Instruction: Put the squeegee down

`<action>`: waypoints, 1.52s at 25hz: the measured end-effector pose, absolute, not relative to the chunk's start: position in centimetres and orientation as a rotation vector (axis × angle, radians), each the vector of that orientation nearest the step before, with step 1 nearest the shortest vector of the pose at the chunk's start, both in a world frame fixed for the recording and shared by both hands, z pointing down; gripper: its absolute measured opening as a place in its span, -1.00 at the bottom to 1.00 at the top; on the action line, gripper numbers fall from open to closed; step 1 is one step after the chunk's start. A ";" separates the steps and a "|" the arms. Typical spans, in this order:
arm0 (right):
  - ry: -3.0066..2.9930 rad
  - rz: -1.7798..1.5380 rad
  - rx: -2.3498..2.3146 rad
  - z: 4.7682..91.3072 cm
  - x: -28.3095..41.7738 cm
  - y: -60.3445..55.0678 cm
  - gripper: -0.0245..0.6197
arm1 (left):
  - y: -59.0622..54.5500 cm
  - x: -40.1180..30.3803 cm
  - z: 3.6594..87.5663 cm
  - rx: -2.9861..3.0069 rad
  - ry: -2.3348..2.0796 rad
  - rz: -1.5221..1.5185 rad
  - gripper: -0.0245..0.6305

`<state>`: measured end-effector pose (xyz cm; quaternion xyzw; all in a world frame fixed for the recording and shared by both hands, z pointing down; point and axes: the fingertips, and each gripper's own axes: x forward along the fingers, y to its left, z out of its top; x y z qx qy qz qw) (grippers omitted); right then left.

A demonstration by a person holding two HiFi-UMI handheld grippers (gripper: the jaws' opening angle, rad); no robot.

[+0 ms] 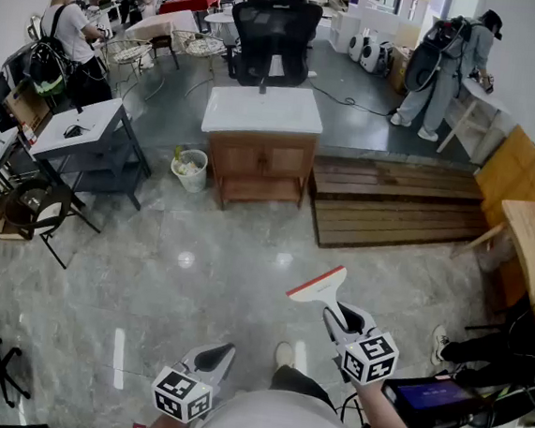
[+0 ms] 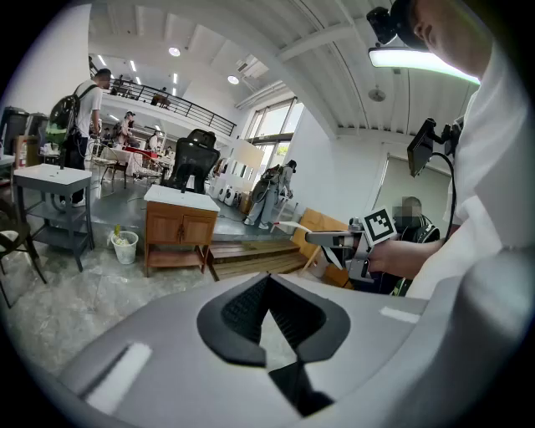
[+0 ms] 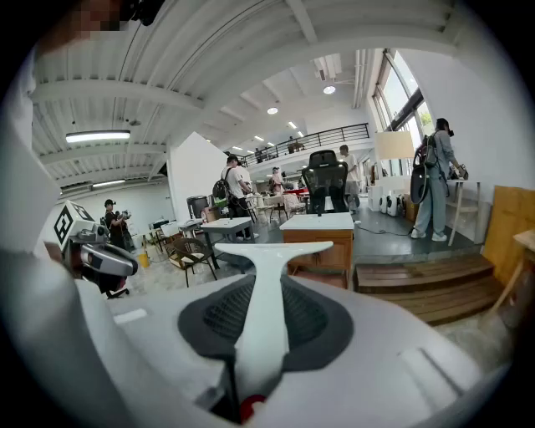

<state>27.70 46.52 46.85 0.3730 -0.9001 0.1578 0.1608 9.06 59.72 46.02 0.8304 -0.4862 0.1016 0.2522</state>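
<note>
The squeegee [image 1: 315, 286] is white with a red strip along its blade, and it hangs in the air over the marble floor. My right gripper [image 1: 338, 316] is shut on its handle, blade pointing away from me. In the right gripper view the white handle [image 3: 266, 309] runs up between the dark pads to the crossbar. My left gripper [image 1: 221, 353] is lower and to the left, shut with nothing in it. In the left gripper view its pads [image 2: 242, 311] meet at their tips, and the right gripper [image 2: 334, 239] with the squeegee blade [image 2: 290, 224] shows at the right.
Ahead stands a wooden cabinet with a white top [image 1: 263, 114], a white bin [image 1: 192, 170] at its left and a low wooden platform [image 1: 391, 206] at its right. A grey desk [image 1: 83, 129] and a folding chair [image 1: 33, 209] are at the left. Several people stand further back.
</note>
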 end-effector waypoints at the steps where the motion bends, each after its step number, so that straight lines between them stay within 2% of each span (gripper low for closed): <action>1: -2.576 0.451 1.064 46.9 27.7 46.5 -0.62 | 59.8 9.2 45.9 2.263 -1.326 0.279 -0.91; 4: -2.595 0.446 1.050 46.7 27.7 44.9 -0.62 | 58.4 9.8 45.4 2.267 -1.343 0.283 -0.91; 11: -2.623 0.440 0.984 46.1 28.5 33.9 -0.62 | 47.0 11.7 44.2 2.248 -1.379 0.317 -0.91; 22: -2.628 0.407 0.955 47.4 30.9 25.2 -0.62 | 37.3 15.2 43.3 2.268 -1.398 0.318 -0.91; 31: -2.555 0.435 1.057 48.9 25.8 16.8 -0.62 | 27.9 7.9 45.2 2.279 -1.332 0.273 -0.91; 38: -2.493 0.424 1.154 47.9 18.2 8.7 -0.62 | 17.8 -0.2 44.5 2.372 -1.233 0.269 -0.91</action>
